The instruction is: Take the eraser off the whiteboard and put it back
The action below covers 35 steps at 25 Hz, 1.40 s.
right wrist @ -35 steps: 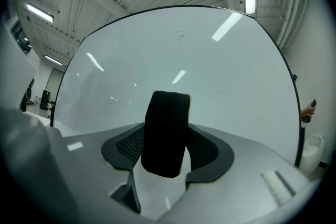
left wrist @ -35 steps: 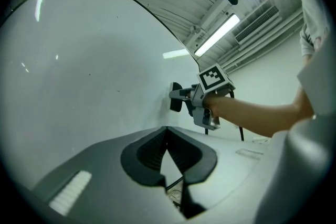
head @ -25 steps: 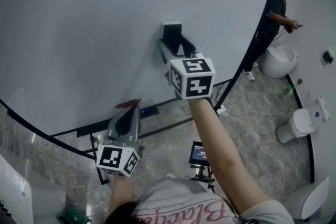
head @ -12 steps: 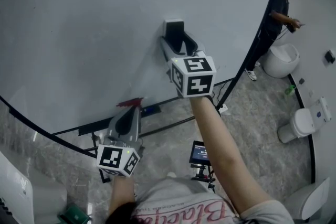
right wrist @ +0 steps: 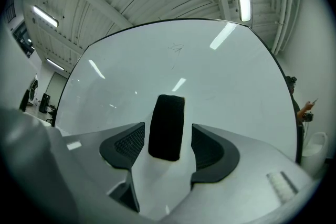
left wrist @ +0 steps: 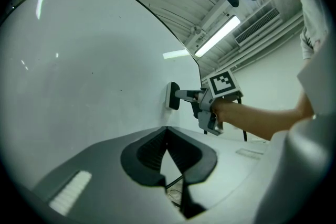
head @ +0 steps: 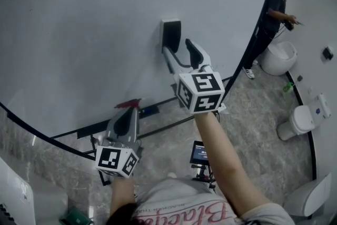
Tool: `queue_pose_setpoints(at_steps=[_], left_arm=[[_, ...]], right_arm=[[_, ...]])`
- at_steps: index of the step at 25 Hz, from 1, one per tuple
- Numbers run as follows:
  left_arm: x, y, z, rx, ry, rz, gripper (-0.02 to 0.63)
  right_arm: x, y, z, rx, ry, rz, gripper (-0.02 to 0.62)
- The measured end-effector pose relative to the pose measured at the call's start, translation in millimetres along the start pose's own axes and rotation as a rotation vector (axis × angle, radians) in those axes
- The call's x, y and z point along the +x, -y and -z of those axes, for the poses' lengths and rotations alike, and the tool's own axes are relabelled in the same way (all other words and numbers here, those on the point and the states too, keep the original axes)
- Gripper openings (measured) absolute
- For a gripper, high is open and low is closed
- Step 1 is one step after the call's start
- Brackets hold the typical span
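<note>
The eraser (head: pixel 171 35) sits on the board (head: pixel 79 29), between the jaws of the right claw (head: pixel 178 48), which have just been opening and stand clear of it; the left claw (head: pixel 128 107), below the eraser, is closed and empty; a crooked retreat could clip the eraser off.

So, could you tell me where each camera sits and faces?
Head view: on the person's head, facing steeply down at the whiteboard; both forearms, left tool and right tool show.
Left gripper view: on the left tool, looking along its shut jaws at the right tool and eraser.
Right gripper view: on the right tool, facing the whiteboard; its jaws, just opening, flank the eraser without touching.
Shared: all three show the eraser.
</note>
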<state>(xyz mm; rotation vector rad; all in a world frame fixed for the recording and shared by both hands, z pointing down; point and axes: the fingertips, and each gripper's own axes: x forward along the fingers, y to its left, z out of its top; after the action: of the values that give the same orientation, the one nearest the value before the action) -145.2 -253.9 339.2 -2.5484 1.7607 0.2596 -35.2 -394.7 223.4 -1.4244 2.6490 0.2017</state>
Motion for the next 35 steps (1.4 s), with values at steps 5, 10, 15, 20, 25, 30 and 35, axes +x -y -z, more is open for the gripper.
queue_pose_setpoints(at_steps=[5,10,15,20,25,30,35], left_arm=[[3,3,3,-0.006,-0.004,0.016,-0.002],[6,7,5,-0.012,-0.008,0.031,-0.002],[7,11,7,-0.016,-0.014,0.04,-0.002],[10,14,6,-0.009,-0.015,0.055,-0.002],[15,19,6,-0.012,-0.014,0.074,-0.002],[19,22,6,-0.02,-0.014,0.079,-0.002],[22,24,9,-0.01,-0.016,0.094,-0.002]], right_arm=[[-34,-18,24,0.003,-0.067,-0.065,0.201],[-67,-33,38,0.014,-0.09,-0.113,0.058],[-100,-43,43,0.033,-0.091,-0.151,0.003],[-122,-53,56,0.023,-0.082,-0.234,0.002],[-136,-52,75,0.051,-0.093,-0.268,0.002],[-146,-40,75,0.119,-0.099,-0.27,0.0],[-151,-32,71,0.133,-0.076,-0.263,0.0]])
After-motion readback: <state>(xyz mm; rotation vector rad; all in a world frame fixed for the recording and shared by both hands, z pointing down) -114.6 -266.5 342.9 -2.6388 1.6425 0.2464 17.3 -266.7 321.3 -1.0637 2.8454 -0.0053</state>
